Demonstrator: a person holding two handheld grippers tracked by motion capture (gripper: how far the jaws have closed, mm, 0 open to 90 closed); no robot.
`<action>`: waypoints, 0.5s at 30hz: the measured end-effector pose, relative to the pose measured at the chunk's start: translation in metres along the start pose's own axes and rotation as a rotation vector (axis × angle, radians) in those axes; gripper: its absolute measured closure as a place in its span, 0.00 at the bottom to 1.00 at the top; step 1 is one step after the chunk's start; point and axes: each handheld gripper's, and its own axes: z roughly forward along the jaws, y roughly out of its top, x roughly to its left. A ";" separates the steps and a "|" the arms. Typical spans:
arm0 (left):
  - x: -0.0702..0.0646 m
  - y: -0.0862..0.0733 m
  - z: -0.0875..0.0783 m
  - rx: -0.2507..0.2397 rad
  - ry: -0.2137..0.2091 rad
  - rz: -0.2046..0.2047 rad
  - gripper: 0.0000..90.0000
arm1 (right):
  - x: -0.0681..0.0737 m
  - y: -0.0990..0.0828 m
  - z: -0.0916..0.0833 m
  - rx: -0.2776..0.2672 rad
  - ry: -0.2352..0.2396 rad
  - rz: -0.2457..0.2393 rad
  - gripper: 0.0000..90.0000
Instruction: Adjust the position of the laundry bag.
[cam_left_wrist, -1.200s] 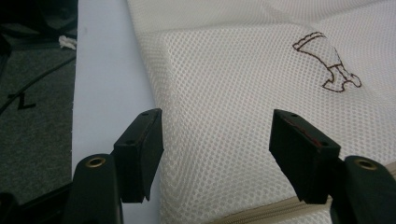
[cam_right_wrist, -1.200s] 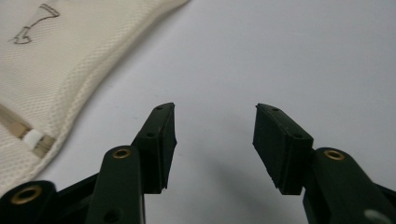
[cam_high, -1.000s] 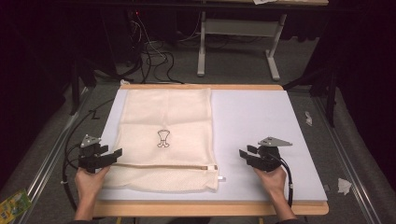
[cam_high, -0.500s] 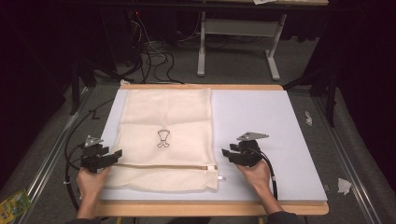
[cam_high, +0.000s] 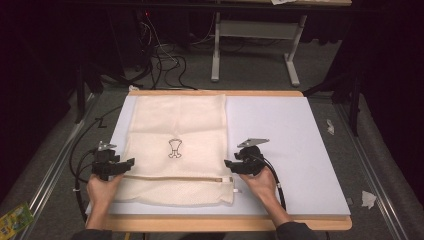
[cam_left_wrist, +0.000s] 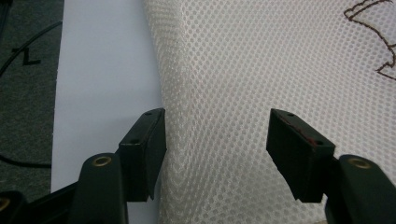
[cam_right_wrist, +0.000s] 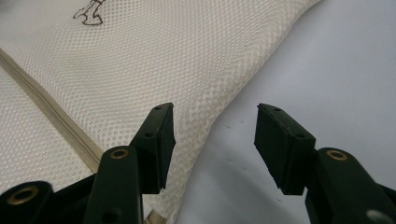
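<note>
Jaws of the left tool (cam_high: 131, 162) are standing wide apart, straddling the left edge of the cream mesh laundry bag (cam_high: 177, 145); in the left gripper view the left tool (cam_left_wrist: 217, 140) is showing one jaw over the white desk (cam_left_wrist: 102, 79) surface and the other over the cream mesh laundry bag (cam_left_wrist: 261, 60). The right tool (cam_high: 228, 164) is likewise gaping, sitting at the bag's right edge, at about four o'clock from the small dark embroidered figure (cam_high: 174, 148). In the right gripper view the right tool (cam_right_wrist: 214, 140) is bridging that edge, mesh under one jaw and bare desk (cam_right_wrist: 345, 65) under the other, with the beige zipper strip (cam_right_wrist: 51, 114) running at nine o'clock. The bag is lying flat on the left half of the white desk (cam_high: 290, 135), its zipper (cam_high: 175, 177) crossing near the six o'clock end. Black cables (cam_high: 165, 60) are trailing on the grey floor (cam_high: 255, 65) at twelve o'clock.
</note>
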 end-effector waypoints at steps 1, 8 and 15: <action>0.000 0.000 0.001 0.001 0.001 -0.001 0.42 | 0.001 0.001 0.001 0.005 0.000 0.004 0.53; 0.000 0.003 0.006 0.014 0.003 -0.011 0.44 | 0.005 0.006 0.011 0.035 -0.005 0.013 0.56; 0.000 0.006 0.008 0.027 0.023 -0.022 0.46 | 0.009 0.011 0.021 0.067 -0.008 0.003 0.61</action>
